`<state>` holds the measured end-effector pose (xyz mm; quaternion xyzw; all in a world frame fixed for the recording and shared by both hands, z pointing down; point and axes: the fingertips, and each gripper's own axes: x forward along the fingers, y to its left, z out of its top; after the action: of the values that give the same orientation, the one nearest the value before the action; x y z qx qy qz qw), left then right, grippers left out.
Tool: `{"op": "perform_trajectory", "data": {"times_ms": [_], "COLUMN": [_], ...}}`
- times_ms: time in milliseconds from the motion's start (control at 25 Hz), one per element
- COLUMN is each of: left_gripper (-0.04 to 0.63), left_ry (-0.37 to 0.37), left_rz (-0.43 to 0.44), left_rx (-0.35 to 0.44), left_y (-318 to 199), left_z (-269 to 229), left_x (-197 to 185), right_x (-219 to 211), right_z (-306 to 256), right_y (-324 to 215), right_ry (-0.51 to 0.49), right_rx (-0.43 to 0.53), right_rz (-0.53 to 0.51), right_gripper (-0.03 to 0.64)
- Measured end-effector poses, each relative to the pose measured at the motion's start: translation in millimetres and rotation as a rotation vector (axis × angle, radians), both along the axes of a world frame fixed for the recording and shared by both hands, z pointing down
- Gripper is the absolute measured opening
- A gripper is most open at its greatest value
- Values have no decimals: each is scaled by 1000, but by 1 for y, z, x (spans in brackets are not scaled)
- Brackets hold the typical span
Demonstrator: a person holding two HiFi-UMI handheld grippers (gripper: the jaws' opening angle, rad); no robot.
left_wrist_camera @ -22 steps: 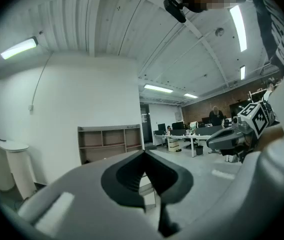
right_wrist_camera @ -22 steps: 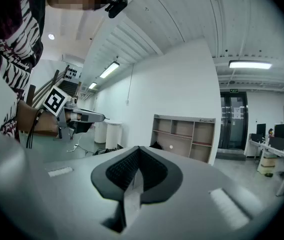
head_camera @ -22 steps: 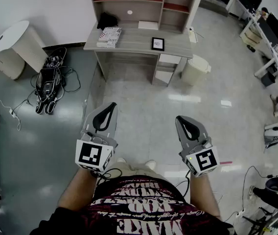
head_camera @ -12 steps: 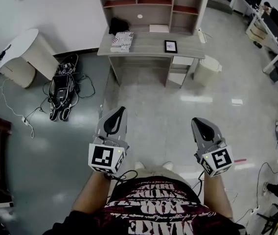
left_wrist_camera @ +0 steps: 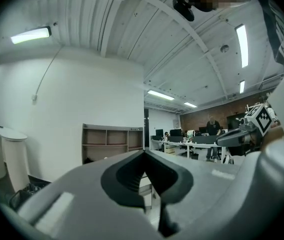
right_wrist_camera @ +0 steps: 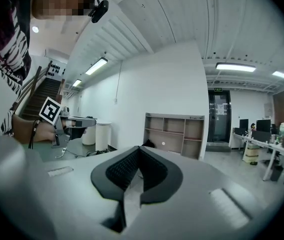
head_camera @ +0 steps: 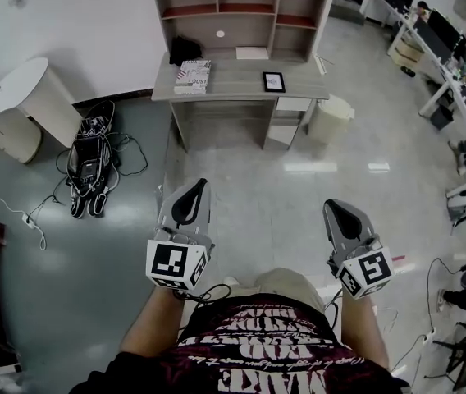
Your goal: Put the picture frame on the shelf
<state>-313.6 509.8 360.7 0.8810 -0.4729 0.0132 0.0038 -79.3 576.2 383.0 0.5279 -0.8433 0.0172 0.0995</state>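
A small black picture frame (head_camera: 273, 81) stands on the wooden desk (head_camera: 241, 84) far ahead in the head view, under the open shelf unit (head_camera: 244, 13). Both grippers are held low in front of the person, well short of the desk. My left gripper (head_camera: 186, 194) has its jaws closed together with nothing between them. My right gripper (head_camera: 337, 213) is the same, shut and empty. In the left gripper view the shelf unit (left_wrist_camera: 112, 141) shows beyond my left gripper (left_wrist_camera: 143, 153). In the right gripper view the shelf unit (right_wrist_camera: 174, 133) shows beyond my right gripper (right_wrist_camera: 139, 150).
On the desk lie a stack of magazines (head_camera: 191, 75) and a black object (head_camera: 185, 49). A cream bin (head_camera: 331, 117) stands right of the desk. A white round table (head_camera: 15, 97) and a tangle of cables with a black bag (head_camera: 89, 154) are at left. Office desks (head_camera: 450, 56) line the right.
The view has shifted and the desk now sits a little further left in the head view. Both grippers stay shut in much the same place before the person.
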Motion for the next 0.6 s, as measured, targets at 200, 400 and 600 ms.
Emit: {"op": "perform_trajectory", "data": {"times_ms": [200,400,600], "left_gripper": [0,0,0], "left_ry": [19,52,12], "left_rz": [31,46,15], "left_rx": [-24,-22,-20], "left_y": [-1,-9,-26], "left_z": [7,-2,-1], "left_x": [7,19,19], "right_x": [13,25,30], "right_z": [3,6,13], "right_y": [8,-1,-27], "right_ry": [-21,-30,-59], "right_rx": [-12,-3,-5], "right_rz": [51,63,37], "right_gripper": [28,28,28]}}
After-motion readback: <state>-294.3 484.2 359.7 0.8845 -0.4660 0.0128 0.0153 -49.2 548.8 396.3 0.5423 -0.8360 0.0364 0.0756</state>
